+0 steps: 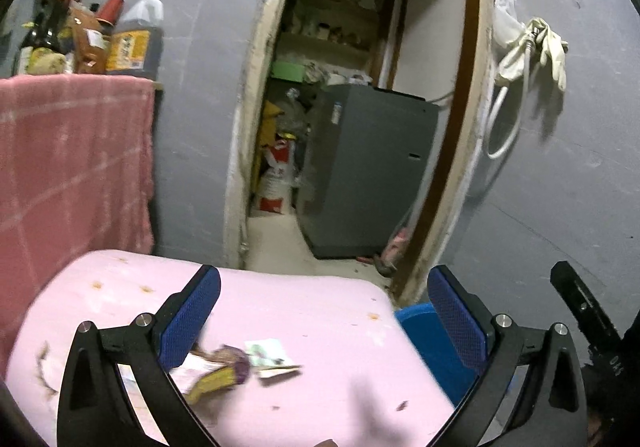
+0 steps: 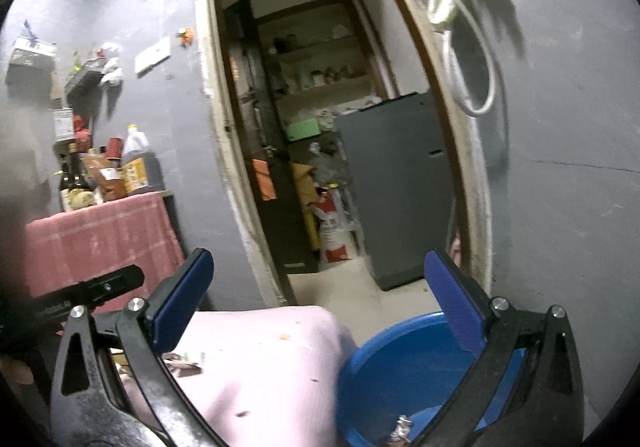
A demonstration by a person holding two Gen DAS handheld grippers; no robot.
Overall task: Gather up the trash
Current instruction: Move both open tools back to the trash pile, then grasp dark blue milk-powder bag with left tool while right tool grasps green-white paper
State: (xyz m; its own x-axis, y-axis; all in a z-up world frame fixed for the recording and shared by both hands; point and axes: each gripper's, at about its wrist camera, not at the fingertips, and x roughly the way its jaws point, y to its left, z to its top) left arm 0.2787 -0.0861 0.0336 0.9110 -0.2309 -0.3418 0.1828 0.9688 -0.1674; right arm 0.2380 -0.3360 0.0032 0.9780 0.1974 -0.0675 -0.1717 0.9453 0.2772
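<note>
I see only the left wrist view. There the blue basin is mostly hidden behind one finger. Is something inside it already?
Observer: Yes. In the right wrist view, the blue basin holds a small crumpled scrap at its bottom.
Operator: And does the right gripper hold anything? My view shows only its edge.
Observer: No. The right gripper is open, with nothing between its pads.

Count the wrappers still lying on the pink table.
3, as far as shows: a white wrapper, a purple-and-yellow wrapper and a pale wrapper by the left gripper. More may be hidden.
</note>
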